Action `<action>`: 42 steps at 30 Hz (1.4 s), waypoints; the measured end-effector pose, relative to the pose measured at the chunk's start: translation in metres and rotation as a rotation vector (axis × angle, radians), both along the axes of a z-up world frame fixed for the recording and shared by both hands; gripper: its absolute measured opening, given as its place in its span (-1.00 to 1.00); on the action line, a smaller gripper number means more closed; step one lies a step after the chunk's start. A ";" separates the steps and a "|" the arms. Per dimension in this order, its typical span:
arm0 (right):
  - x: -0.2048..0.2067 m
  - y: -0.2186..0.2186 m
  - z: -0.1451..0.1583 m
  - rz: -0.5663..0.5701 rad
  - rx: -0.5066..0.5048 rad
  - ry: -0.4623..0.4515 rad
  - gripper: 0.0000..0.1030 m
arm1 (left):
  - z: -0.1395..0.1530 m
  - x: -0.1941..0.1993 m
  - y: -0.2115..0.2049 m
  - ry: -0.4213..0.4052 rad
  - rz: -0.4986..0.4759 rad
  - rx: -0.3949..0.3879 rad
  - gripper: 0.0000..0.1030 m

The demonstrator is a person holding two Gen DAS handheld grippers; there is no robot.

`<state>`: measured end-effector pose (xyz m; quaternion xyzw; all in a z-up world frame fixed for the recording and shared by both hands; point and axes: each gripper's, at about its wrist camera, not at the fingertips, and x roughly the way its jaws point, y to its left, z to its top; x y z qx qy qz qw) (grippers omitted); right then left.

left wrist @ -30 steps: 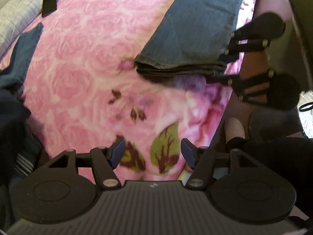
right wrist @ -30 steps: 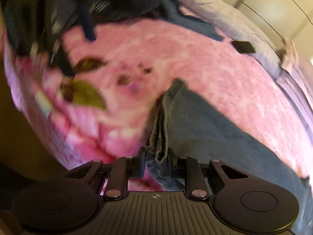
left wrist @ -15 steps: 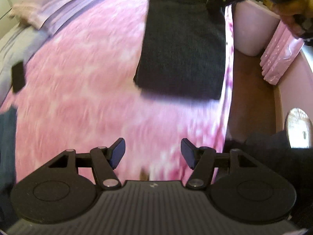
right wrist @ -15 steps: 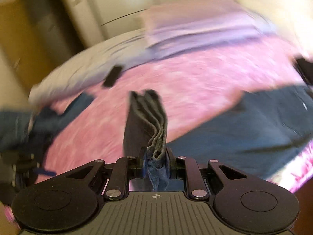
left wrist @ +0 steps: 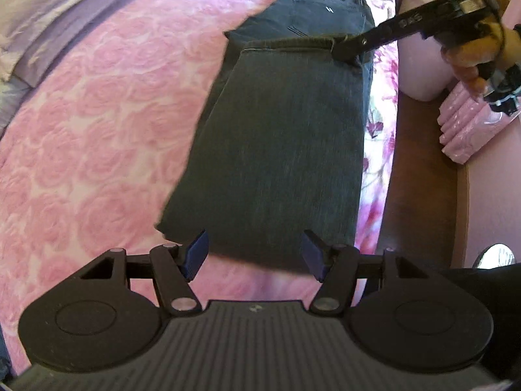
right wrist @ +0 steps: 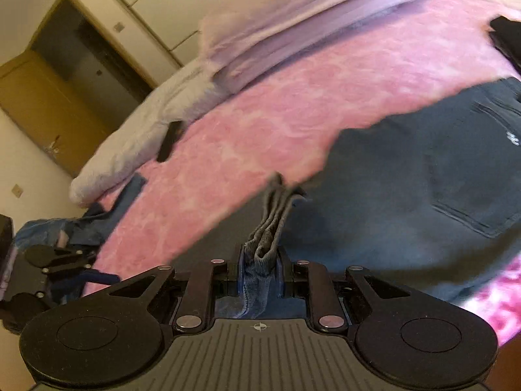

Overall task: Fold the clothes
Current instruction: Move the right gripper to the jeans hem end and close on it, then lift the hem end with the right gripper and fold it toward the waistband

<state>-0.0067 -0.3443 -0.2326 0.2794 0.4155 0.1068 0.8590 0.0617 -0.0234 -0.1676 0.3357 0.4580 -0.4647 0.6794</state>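
**Jeans doubled over on the bed**

Right claw [right wrist: 260, 268] is clamped on the bunched hem of the jeans [left wrist: 280, 150], folded over on the pink bed [left wrist: 97, 123]. Left claw [left wrist: 255, 255] gapes empty near the fold. The waistband runs off-frame; motion blur smears the cloth edges.

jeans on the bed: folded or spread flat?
Folded: the jeans form a compact rectangle, and the right gripper pinches several stacked layers at one corner.

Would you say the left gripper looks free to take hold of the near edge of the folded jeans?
Probably yes: the left gripper is open just before the folded jeans, nothing between; the right gripper holds the far end.
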 end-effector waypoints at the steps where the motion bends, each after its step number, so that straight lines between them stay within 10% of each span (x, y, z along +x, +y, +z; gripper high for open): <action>1: -0.002 -0.011 -0.007 -0.018 0.006 0.011 -0.67 | -0.002 -0.001 -0.008 0.005 -0.006 0.011 0.13; 11: -0.002 -0.070 -0.050 -0.134 0.069 0.150 -0.63 | -0.013 0.000 -0.068 0.019 -0.089 0.056 0.13; 18: -0.019 -0.069 -0.020 -0.250 -0.149 0.140 -0.25 | -0.024 0.022 -0.089 -0.017 -0.216 0.033 0.13; 23: -0.028 -0.021 0.011 -0.166 -0.261 0.010 -0.25 | -0.054 0.052 -0.098 0.049 -0.290 0.011 0.02; 30: -0.007 0.003 -0.040 -0.153 -0.251 0.134 -0.26 | -0.097 0.080 -0.086 0.075 -0.354 0.029 0.01; 37: -0.033 0.064 0.000 -0.235 -0.350 0.161 -0.22 | -0.067 0.105 -0.030 -0.032 -0.420 -0.011 0.08; 39: -0.038 0.107 0.008 -0.130 -0.380 0.138 0.26 | -0.059 0.103 -0.008 -0.097 -0.519 -0.029 0.19; 42: -0.044 0.178 0.010 0.075 -0.460 0.099 0.41 | -0.061 0.088 0.024 -0.211 -0.717 -0.052 0.23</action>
